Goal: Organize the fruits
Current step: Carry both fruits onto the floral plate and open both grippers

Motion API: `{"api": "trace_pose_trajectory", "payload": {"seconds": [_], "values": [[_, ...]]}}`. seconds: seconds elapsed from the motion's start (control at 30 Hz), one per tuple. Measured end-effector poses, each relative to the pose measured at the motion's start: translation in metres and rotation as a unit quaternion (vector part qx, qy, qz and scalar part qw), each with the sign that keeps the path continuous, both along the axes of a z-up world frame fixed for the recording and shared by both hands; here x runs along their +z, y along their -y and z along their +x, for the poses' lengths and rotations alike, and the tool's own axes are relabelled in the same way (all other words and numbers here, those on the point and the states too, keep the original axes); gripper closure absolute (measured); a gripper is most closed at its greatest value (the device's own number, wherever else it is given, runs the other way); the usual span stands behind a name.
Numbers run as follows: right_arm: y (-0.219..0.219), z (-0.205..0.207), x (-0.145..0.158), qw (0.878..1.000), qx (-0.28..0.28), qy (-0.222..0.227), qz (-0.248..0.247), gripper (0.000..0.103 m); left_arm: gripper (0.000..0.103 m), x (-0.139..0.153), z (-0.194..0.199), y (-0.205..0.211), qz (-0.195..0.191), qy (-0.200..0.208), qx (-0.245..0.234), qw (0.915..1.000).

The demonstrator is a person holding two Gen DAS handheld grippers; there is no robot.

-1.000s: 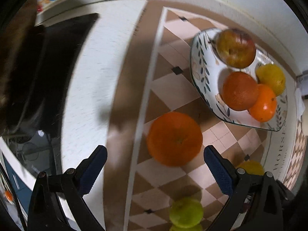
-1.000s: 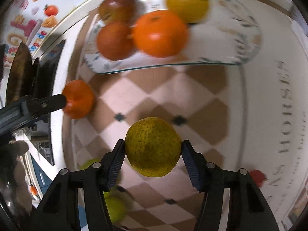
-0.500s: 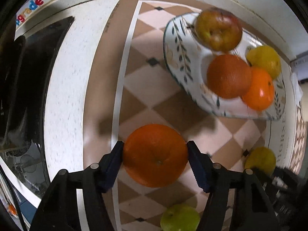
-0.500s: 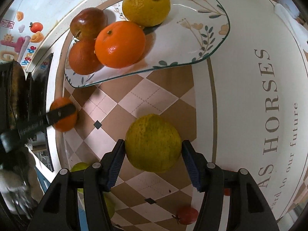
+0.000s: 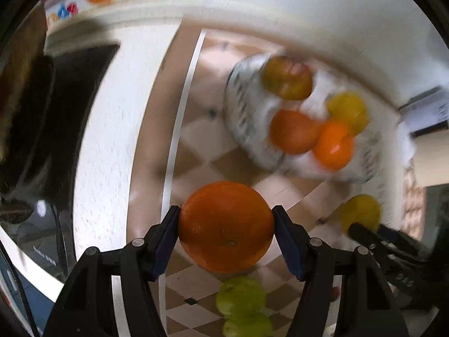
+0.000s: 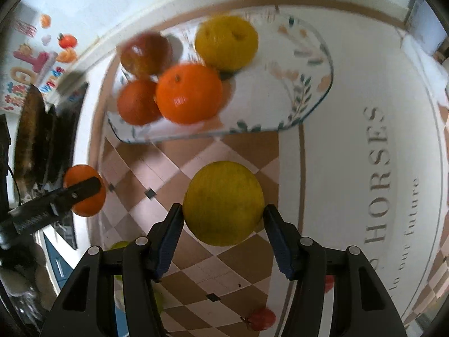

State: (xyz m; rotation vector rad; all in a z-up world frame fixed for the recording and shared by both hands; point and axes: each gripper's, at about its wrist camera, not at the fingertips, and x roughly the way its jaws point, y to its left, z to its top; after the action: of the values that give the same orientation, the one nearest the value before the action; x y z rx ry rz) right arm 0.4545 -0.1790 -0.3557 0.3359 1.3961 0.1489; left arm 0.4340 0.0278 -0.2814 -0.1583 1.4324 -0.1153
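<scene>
My left gripper (image 5: 226,231) is shut on a large orange (image 5: 226,226) and holds it above the checked cloth. My right gripper (image 6: 223,219) is shut on a yellow-green citrus fruit (image 6: 223,202), also lifted. The leaf-patterned plate (image 6: 303,84) lies ahead with a red apple (image 6: 146,54), a dark orange (image 6: 137,102), a bright orange (image 6: 188,93) and a yellow fruit (image 6: 226,42). The plate (image 5: 247,118) is blurred in the left wrist view. The left gripper with its orange (image 6: 84,189) shows at the left of the right wrist view.
Green fruits (image 5: 242,306) lie on the cloth below the left gripper. Small red fruits (image 6: 261,318) lie near the cloth's lettered white band (image 6: 378,185). A dark stove top (image 5: 64,118) is at the left. A wall runs behind the plate.
The left gripper closed on the orange and has lifted it. The right gripper keeps its yellow-green fruit and has moved nearer the plate.
</scene>
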Motion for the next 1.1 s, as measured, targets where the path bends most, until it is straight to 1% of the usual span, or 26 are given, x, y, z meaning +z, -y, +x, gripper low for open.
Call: {"api": "trace_pose_trajectory", "payload": {"seconds": [0.07, 0.13, 0.17, 0.2, 0.23, 0.27, 0.3, 0.33, 0.4, 0.5, 0.57, 0.6, 0.63, 0.67, 0.73, 0.77, 0.8, 0.87, 0.9, 0.97, 1.07, 1.1], "values": [[0.01, 0.009, 0.016, 1.0, -0.01, 0.018, 0.005, 0.043, 0.04, 0.02, 0.016, 0.004, -0.009, 0.019, -0.005, 0.9998], [0.02, 0.023, 0.027, 0.999, -0.019, 0.03, 0.001, 0.045, 0.04, 0.029, 0.035, 0.007, -0.015, 0.029, -0.005, 0.9995], [0.023, 0.031, 0.028, 0.999, -0.021, 0.032, -0.002, 0.046, 0.04, 0.029, 0.046, 0.009, -0.014, 0.03, -0.005, 0.9994], [0.027, 0.04, 0.026, 0.999, -0.02, 0.031, -0.007, 0.047, 0.04, 0.027, 0.053, 0.01, -0.014, 0.029, -0.004, 0.9995], [0.032, 0.05, 0.022, 0.999, -0.023, 0.025, -0.011, 0.054, 0.04, 0.023, 0.062, 0.011, -0.013, 0.026, -0.003, 0.9996], [0.035, 0.058, 0.018, 0.999, -0.022, 0.024, -0.004, 0.063, 0.04, 0.016, 0.07, 0.017, -0.011, 0.019, -0.002, 0.9997], [0.036, 0.066, 0.014, 1.0, -0.018, 0.016, -0.004, 0.065, 0.04, 0.008, 0.078, 0.019, -0.011, 0.011, -0.002, 0.9999], [0.034, 0.074, 0.012, 1.0, -0.013, 0.013, -0.022, 0.066, 0.04, -0.001, 0.087, 0.021, -0.01, 0.002, 0.0, 0.9999], [0.03, 0.083, 0.004, 0.999, 0.0, 0.011, -0.041, 0.066, 0.04, -0.017, 0.1, 0.022, -0.003, -0.011, 0.002, 0.9999], [0.027, 0.089, -0.004, 0.999, 0.004, 0.002, -0.041, 0.066, 0.04, -0.029, 0.109, 0.024, -0.001, -0.025, -0.001, 0.9997], [0.031, 0.083, 0.0, 1.0, -0.004, 0.0, -0.022, 0.065, 0.04, -0.034, 0.108, 0.023, 0.001, -0.031, 0.0, 0.9995], [0.033, 0.076, 0.004, 1.0, -0.005, -0.003, -0.006, 0.065, 0.04, -0.034, 0.106, 0.022, 0.0, -0.031, -0.001, 0.9995], [0.027, 0.069, 0.005, 1.0, 0.001, -0.012, 0.004, 0.059, 0.04, -0.034, 0.105, 0.021, -0.001, -0.031, 0.0, 0.9995], [0.027, 0.057, 0.005, 1.0, 0.005, -0.022, 0.01, 0.045, 0.04, -0.032, 0.101, 0.02, -0.003, -0.029, 0.001, 0.9996], [0.02, 0.029, 0.001, 0.999, 0.022, -0.04, 0.029, 0.033, 0.04, -0.026, 0.093, 0.016, -0.006, -0.02, 0.004, 0.9998], [0.013, 0.016, -0.004, 0.998, 0.037, -0.053, 0.018, 0.033, 0.04, -0.022, 0.086, 0.014, -0.004, -0.016, 0.005, 0.9999], [0.004, 0.003, -0.014, 0.996, 0.054, -0.069, -0.012, 0.033, 0.04, -0.018, 0.08, 0.011, -0.003, -0.012, 0.006, 0.9999], [-0.005, -0.012, -0.031, 0.993, 0.068, -0.083, -0.048, 0.033, 0.04, -0.011, 0.065, 0.008, 0.0, -0.004, 0.006, 1.0], [-0.007, -0.018, -0.039, 0.992, 0.069, -0.091, -0.05, 0.033, 0.04, -0.009, 0.059, 0.006, 0.001, -0.003, 0.004, 1.0], [-0.006, -0.026, -0.048, 0.992, 0.059, -0.101, -0.039, 0.035, 0.04, -0.004, 0.05, 0.004, 0.001, -0.003, 0.001, 1.0], [0.005, -0.033, -0.041, 0.995, 0.039, -0.093, -0.022, 0.035, 0.04, 0.0, 0.04, 0.006, 0.002, -0.003, -0.006, 1.0], [0.009, -0.035, -0.037, 0.995, 0.036, -0.096, -0.009, 0.035, 0.04, 0.001, 0.038, 0.007, 0.002, -0.002, -0.007, 1.0]]}}
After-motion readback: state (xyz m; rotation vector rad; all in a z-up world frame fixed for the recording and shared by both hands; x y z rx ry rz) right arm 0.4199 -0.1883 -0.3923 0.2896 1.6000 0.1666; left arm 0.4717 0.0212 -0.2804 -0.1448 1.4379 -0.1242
